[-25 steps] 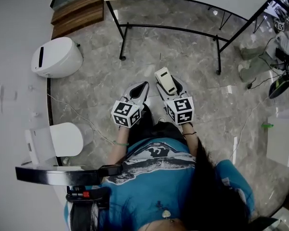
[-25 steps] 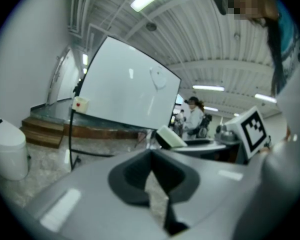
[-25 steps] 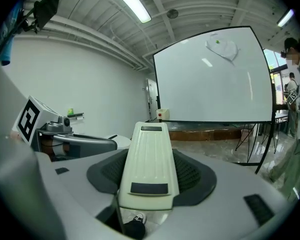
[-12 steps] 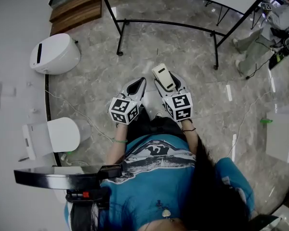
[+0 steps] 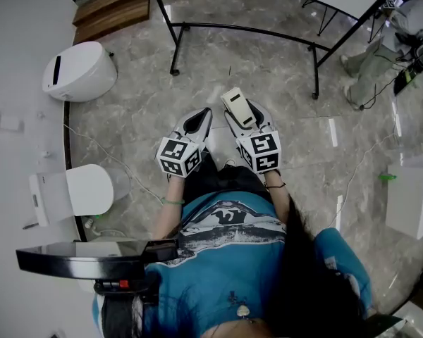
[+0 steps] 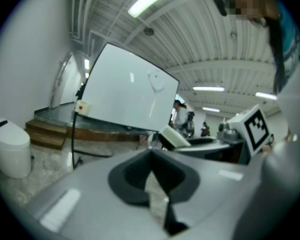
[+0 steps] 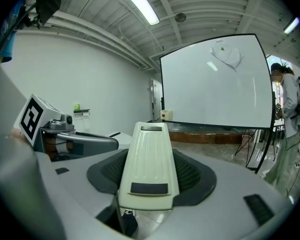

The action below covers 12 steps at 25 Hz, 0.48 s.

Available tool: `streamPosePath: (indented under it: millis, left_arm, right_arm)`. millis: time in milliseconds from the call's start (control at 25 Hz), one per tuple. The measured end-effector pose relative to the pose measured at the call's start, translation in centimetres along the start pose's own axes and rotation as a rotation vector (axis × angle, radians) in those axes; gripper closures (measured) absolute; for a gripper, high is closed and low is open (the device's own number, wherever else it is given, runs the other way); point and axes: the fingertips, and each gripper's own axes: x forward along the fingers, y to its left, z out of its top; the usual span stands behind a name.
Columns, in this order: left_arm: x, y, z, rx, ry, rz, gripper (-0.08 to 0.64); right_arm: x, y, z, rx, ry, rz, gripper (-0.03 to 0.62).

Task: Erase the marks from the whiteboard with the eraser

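Observation:
The whiteboard (image 7: 215,84) stands ahead on a black frame (image 5: 254,34), and its stand shows from above in the head view. A faint drawn mark (image 7: 227,56) sits near its top; the same mark (image 6: 156,80) shows on the whiteboard (image 6: 125,94) in the left gripper view. My right gripper (image 7: 147,181) is shut on a cream eraser (image 7: 149,159), which sticks out forward past the jaws. From above, the eraser (image 5: 236,106) points at the board from my right gripper (image 5: 241,115). My left gripper (image 5: 199,120) is beside it, jaws together with nothing held (image 6: 152,176).
A white rounded unit (image 5: 77,72) and a second white unit (image 5: 84,192) stand at the left on the marble floor. Wooden steps (image 5: 113,13) lie behind. Another person (image 5: 402,27) stands at the far right, near a white box (image 5: 412,196). Cables run along the floor.
Both grippers have moved a little forward toward the board's stand, the eraser still held. The person at the far right has shifted position.

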Motion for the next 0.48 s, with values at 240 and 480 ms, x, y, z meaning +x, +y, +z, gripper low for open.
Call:
streamPosePath:
  millis: [240, 480]
  left_arm:
    - [0.16, -0.33, -0.16, 0.010, 0.005, -0.011, 0.560]
    - [0.80, -0.86, -0.05, 0.018, 0.007, -0.021, 0.560]
  right_arm:
    - [-0.24, -0.24, -0.14, 0.006, -0.003, -0.012, 0.328]
    - [-0.46, -0.98, -0.24, 0.011, -0.003, -0.020, 0.328]
